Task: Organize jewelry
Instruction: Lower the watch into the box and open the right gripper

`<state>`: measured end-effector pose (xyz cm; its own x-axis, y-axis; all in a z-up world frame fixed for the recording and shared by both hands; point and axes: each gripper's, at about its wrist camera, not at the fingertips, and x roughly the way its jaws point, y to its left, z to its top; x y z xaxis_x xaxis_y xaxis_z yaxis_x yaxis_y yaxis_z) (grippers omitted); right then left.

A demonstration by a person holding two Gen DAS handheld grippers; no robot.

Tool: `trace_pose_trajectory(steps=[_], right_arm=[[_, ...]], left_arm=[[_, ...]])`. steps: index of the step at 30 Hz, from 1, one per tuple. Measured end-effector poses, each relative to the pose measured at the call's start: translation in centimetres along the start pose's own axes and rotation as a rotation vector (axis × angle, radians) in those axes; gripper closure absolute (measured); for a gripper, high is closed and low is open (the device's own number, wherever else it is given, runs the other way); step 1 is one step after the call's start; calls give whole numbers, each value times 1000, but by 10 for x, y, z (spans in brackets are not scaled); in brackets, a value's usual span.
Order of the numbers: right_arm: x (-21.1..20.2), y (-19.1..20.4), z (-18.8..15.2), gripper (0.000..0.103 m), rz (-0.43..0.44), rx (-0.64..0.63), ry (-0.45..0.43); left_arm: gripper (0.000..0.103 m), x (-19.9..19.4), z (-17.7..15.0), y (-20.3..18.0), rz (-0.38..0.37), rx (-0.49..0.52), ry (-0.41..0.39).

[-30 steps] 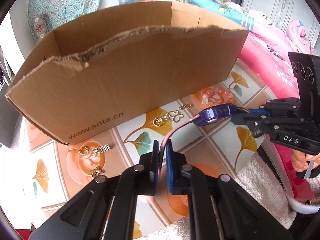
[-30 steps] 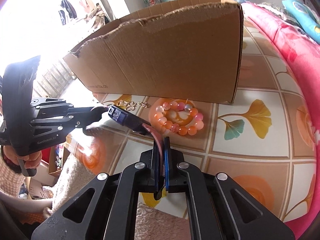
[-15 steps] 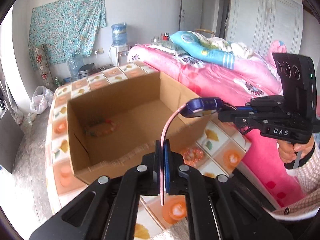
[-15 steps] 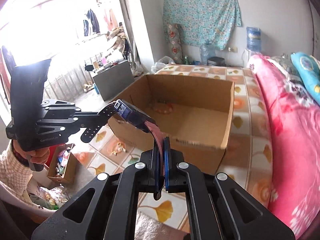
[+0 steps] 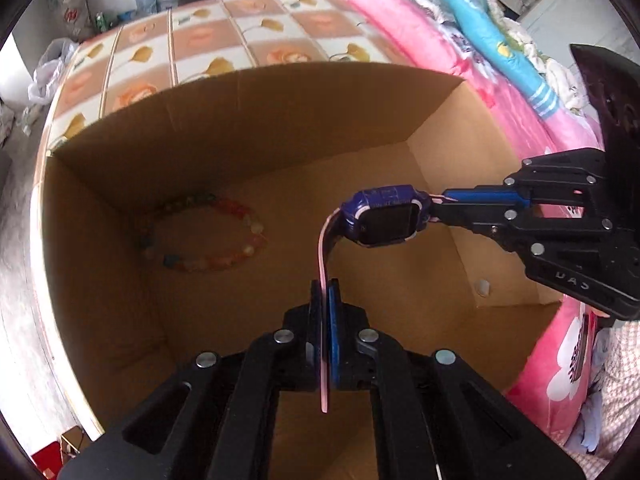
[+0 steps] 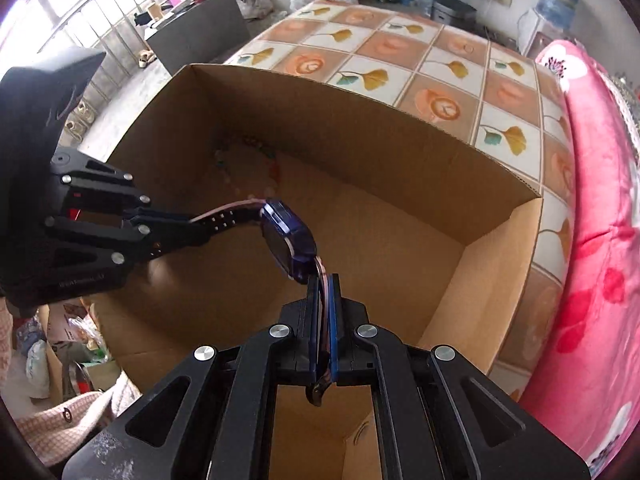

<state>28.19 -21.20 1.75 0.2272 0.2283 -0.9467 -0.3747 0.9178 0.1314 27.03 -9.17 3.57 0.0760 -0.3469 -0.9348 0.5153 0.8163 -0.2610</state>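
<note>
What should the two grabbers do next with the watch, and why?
Probably lower it a little, then let go. The left gripper and the right gripper each pinch one strap of the watch, which hangs in the air over the open cardboard box. The bead bracelet already lies on the box floor, off to one side, so the watch should land clear of it.

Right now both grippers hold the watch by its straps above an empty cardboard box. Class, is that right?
Not quite: the cardboard box is not empty. The left wrist view shows a beaded bracelet on its floor. Both grippers do hold the watch by its straps above it.
</note>
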Motion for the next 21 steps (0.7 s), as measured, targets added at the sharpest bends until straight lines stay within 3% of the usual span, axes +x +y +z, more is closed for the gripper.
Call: trace_pose_trajectory(steps=[2,4,8,11,14,17,21], right_arm=[[6,-5,8,96,-55,-7,-8],[8,-10,12,96,-87,-2,-32],[-1,-15,8,96,-94,11,-93],[-11,-15,2,96,-104,3,-140],[-16,-13,-3,96,-105,5,-151],[-16,-5,-5,94,-72,-13,-124],[-6,14,-2,81,-22,-83,-22]], left_arm=[[96,15,9,7,6,-32,29],[84,25,17,17,12,-71,46],[72,25,17,26,6,-117,37],[57,11,12,26,27,-107,-28],[49,-12,4,21,35,-88,-115],[47,-41,-8,15,31,-70,-206],[43,-76,-38,5,79,-6,-307]])
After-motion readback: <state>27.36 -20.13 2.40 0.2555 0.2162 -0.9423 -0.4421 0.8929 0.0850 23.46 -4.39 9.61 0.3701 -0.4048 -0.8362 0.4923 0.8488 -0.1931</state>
